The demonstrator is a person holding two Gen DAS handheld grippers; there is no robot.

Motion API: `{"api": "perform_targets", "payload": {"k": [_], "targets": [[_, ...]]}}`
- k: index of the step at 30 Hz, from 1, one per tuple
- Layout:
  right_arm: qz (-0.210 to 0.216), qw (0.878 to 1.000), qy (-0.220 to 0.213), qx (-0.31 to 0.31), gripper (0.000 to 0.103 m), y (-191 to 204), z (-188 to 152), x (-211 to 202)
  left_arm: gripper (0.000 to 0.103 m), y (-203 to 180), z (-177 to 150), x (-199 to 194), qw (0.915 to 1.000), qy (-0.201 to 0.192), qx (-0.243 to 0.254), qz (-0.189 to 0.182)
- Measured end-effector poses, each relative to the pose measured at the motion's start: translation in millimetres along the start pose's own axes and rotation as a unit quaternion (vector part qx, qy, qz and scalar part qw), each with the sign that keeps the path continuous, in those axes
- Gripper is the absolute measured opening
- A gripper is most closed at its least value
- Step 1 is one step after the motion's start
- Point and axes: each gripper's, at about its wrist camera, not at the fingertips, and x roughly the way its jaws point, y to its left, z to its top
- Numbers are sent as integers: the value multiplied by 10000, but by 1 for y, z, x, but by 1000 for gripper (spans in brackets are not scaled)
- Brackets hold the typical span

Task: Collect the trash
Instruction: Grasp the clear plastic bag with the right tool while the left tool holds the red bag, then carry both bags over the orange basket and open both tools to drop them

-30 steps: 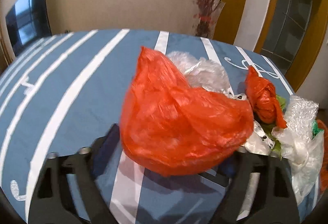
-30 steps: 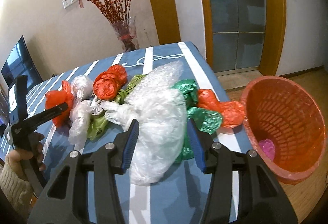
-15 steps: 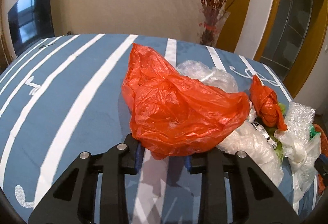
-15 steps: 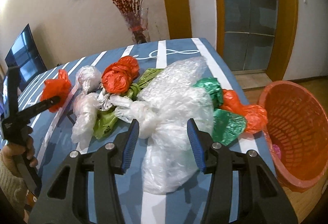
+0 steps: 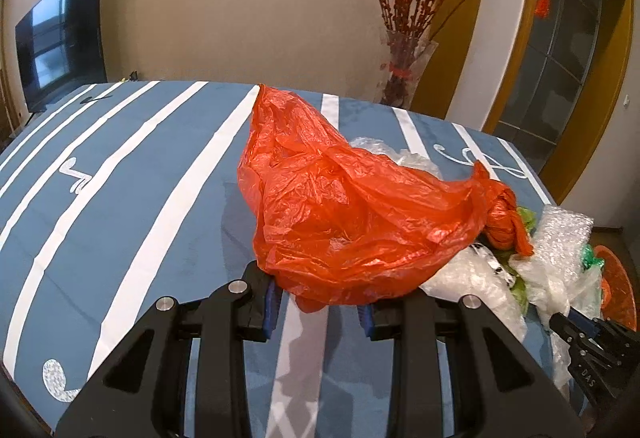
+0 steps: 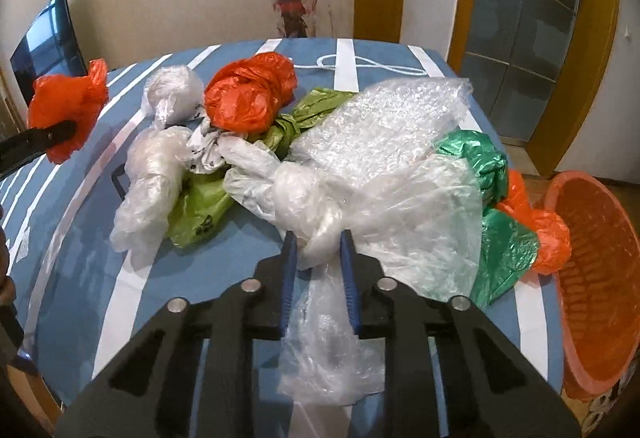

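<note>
Right gripper (image 6: pixel 318 258): closed on the knotted neck of a clear plastic bag (image 6: pixel 400 205), blue pads pinching the twisted plastic, loose tail hanging below the pads
Left gripper (image 5: pixel 320 302): jaws narrowed around the lower edge of a loose orange plastic bag (image 5: pixel 352 213); the film sat between the blue pads, though whether it was truly clamped could not be told
Step in hand: both tools were at the grasp stage, each with one piece of trash, nothing lifted clear of the pile
Striped blue tablecloth (image 5: pixel 120 197): carried the whole heap
Middle of heap: bubble wrap (image 6: pixel 384 121) just behind the clear bag, a lime green bag (image 6: pixel 200 213) and a second clear bag (image 6: pixel 152 173) to its left, a dark green bag (image 6: pixel 480 157) to its right
Further back: a knotted orange bag (image 6: pixel 248 93) and a small clear bundle (image 6: pixel 172 93)
Orange basket (image 6: pixel 600 278): stood off the table's right edge, mouth open
Next move: likely carrying the clear bag right and over the rim, lifting high enough that its tail does not drag neighbours
Far end: glass vase of red branches (image 6: pixel 294 5)
</note>
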Motion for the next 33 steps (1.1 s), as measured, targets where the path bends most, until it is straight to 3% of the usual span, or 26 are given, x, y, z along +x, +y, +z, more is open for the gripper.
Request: {"api": "perform_targets", "payload": {"k": [15,33], "targets": [[39,9951,-907,391,17,-34,2,-82,30,-49,-4,-35,9975,-160,383,-579],[-614,9822,-1460,1014,17,-108,-19,-134,30,-148,-20,-62,9831,-183,1027,-1506]]}}
